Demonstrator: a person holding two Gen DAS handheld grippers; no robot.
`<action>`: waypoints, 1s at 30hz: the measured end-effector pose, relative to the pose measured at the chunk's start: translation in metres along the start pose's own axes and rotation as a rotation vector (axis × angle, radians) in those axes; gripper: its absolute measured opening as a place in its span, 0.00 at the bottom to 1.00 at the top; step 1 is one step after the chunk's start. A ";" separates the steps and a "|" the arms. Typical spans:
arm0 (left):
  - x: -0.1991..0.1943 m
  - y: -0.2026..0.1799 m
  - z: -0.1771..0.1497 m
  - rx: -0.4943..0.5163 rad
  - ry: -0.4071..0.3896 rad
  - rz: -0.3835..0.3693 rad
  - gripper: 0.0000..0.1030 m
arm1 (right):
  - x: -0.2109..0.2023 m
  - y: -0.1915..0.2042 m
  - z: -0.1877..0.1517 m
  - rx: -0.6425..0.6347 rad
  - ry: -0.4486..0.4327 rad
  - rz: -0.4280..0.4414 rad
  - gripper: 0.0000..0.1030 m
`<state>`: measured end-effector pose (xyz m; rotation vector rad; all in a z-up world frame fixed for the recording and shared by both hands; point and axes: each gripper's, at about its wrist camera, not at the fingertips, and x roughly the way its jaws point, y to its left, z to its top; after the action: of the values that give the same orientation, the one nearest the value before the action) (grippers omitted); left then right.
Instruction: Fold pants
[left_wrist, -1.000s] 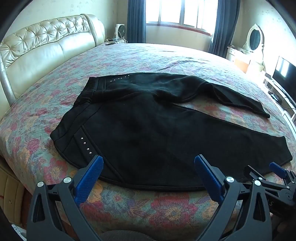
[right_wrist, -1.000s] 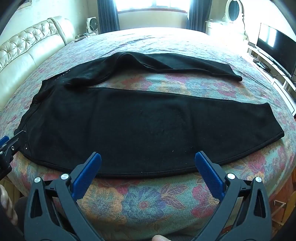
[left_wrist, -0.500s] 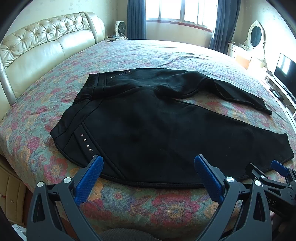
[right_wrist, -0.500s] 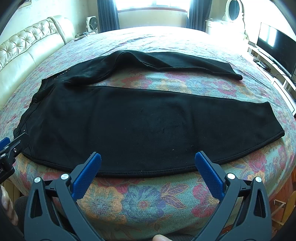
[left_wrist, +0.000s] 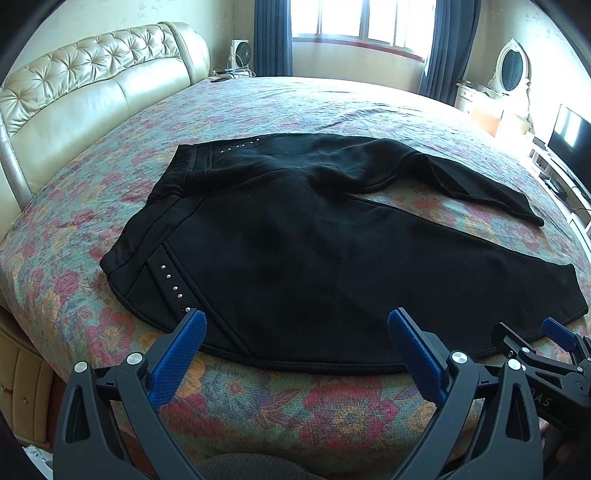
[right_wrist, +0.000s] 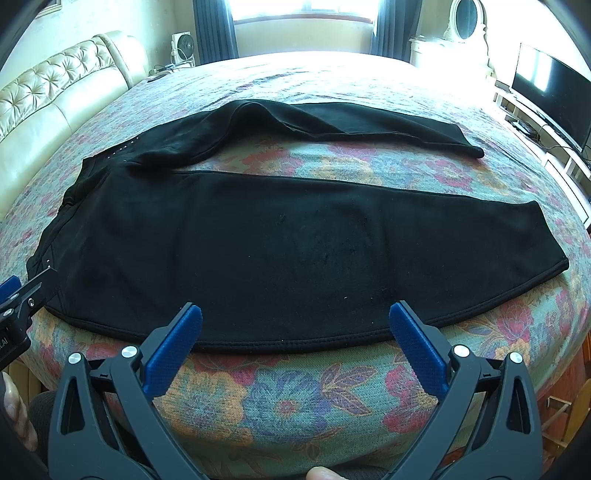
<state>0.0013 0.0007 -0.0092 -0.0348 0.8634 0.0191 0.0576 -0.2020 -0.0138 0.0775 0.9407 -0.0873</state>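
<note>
Black pants (left_wrist: 295, 251) lie spread on the floral bed, waistband to the left, legs running right; they also show in the right wrist view (right_wrist: 288, 243). The near leg lies flat, the far leg is bent and rumpled near the crotch. Small studs mark the pocket edges. My left gripper (left_wrist: 295, 339) is open and empty, hovering just short of the near hem by the waist end. My right gripper (right_wrist: 295, 332) is open and empty, just short of the near leg's edge. Each gripper shows at the edge of the other's view.
The floral bedspread (left_wrist: 332, 406) covers a large bed with a cream tufted headboard (left_wrist: 92, 92) at the left. A television (right_wrist: 554, 92) and shelf stand at the right, a dresser with an oval mirror (left_wrist: 511, 70) and a window at the back.
Both grippers have drifted slightly forward towards the pants' near edge. Both stay open. The pants have not moved.
</note>
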 end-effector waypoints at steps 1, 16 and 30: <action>0.000 0.000 0.000 0.001 0.001 0.000 0.95 | 0.000 0.000 0.000 0.000 0.000 -0.001 0.98; 0.002 0.000 -0.001 0.002 0.012 0.003 0.95 | 0.001 0.000 0.000 0.003 0.003 0.001 0.98; 0.003 0.000 -0.001 0.001 0.016 0.003 0.95 | 0.002 -0.001 0.000 0.004 0.004 0.001 0.98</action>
<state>0.0022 0.0011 -0.0122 -0.0330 0.8797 0.0211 0.0585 -0.2027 -0.0151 0.0817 0.9445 -0.0884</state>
